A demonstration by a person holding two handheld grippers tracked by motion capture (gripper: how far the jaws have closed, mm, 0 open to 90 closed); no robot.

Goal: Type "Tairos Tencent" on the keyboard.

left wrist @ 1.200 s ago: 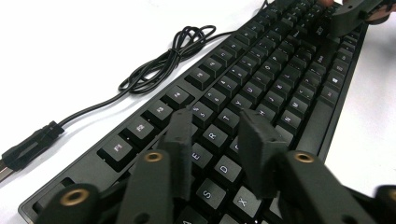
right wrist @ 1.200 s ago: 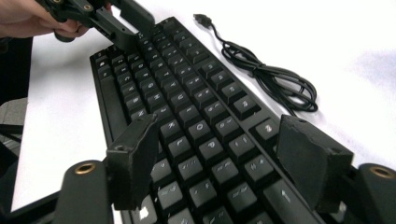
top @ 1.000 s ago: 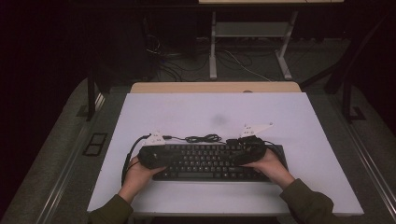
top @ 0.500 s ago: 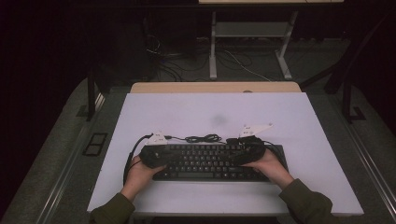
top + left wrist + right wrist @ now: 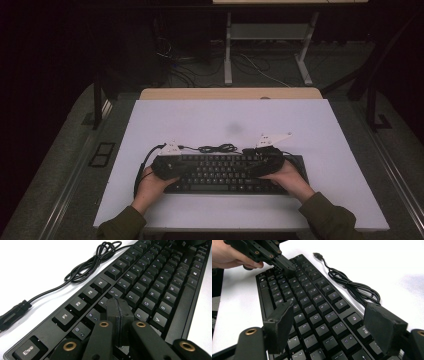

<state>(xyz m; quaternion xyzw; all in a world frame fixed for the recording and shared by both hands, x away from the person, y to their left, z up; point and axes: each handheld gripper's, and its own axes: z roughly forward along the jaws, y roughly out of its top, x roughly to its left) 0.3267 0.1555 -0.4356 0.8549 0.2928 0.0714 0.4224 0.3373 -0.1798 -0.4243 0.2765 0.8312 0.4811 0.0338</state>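
Two grippers: one in each of the person's hands, both low over a black rectangular plastic keyboard [image 5: 225,172].
Left gripper [image 5: 117,312]: clenched, its two black jaws pressed flat together with nothing between them.
Left gripper tip: resting on or just above the upper letter keys, near the number row; contact cannot be told. In the right gripper view the same closed tip [image 5: 287,266] points down onto keys near the keyboard's far end.
Left hand [image 5: 150,182]: at the keyboard's left end in the high view, holding the gripper body over the keys.
Right gripper [image 5: 332,325]: released, jaws spread wide, one black pad on either side of the view, gripping nothing.
Right gripper position: hovering over the keys of the keyboard's right part; its pads stand apart above the key rows.
Right hand [image 5: 287,175]: at the keyboard's right end in the high view.
Keyboard location: flat on the white counter [image 5: 230,120], near its front edge, long side running left to right, between the two hands.
Keyboard cable: a thin black cord [image 5: 85,267], loosely coiled, lying on the counter just behind the keyboard; its plug end [image 5: 318,255] lies free on the white surface.
Counter surroundings: dark floor with metal frame legs [image 5: 227,50] behind the counter.
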